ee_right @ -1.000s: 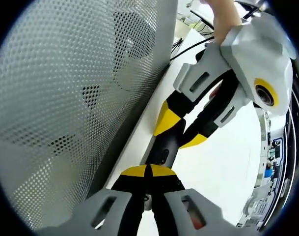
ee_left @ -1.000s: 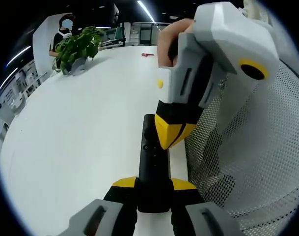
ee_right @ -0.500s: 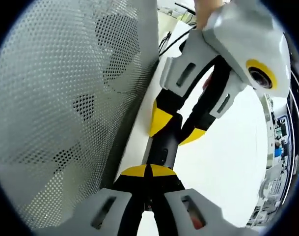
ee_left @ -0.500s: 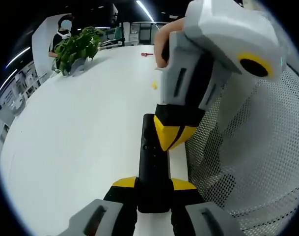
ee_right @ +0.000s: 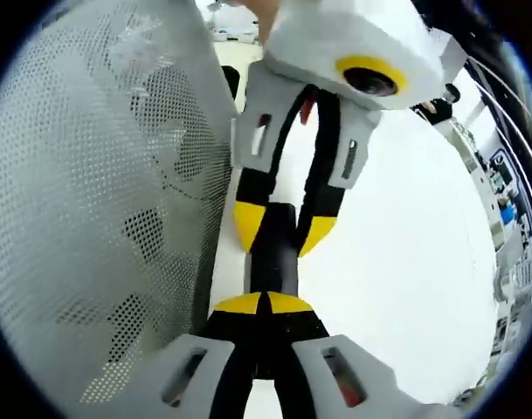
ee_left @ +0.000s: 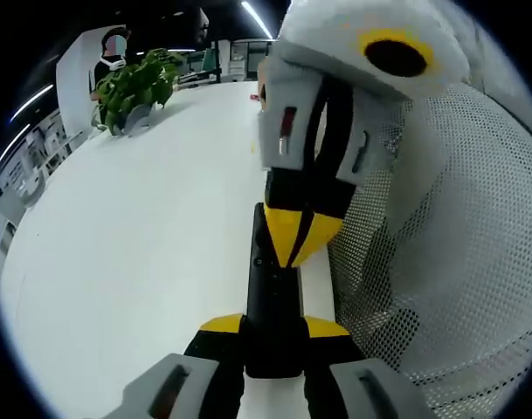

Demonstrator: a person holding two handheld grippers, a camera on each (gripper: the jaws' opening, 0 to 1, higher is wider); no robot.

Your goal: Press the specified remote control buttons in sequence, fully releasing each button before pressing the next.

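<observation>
A slim black remote (ee_left: pixel 271 297) lies lengthwise over the white table (ee_left: pixel 126 244). My left gripper (ee_left: pixel 272 325) is shut on its near end, with the yellow pads on both sides. My right gripper (ee_left: pixel 295 236) comes down from above with its yellow tips together, and they rest on the remote's upper face near the small round buttons. In the right gripper view, my right gripper (ee_right: pixel 266 304) is shut with its tips against the remote (ee_right: pixel 267 266). The left gripper (ee_right: pixel 283 229) faces it there, clamping the remote's sides.
A white perforated mesh panel (ee_left: pixel 440 288) stands close along the remote's right side, and it shows on the left as the mesh panel (ee_right: pixel 100 218). A leafy potted plant (ee_left: pixel 139 83) sits at the table's far left, with a person (ee_left: pixel 115 51) behind it.
The right gripper has swung round until it faces the left one head-on over the remote, with its tips still down on it. The left gripper and the remote have stayed put.
</observation>
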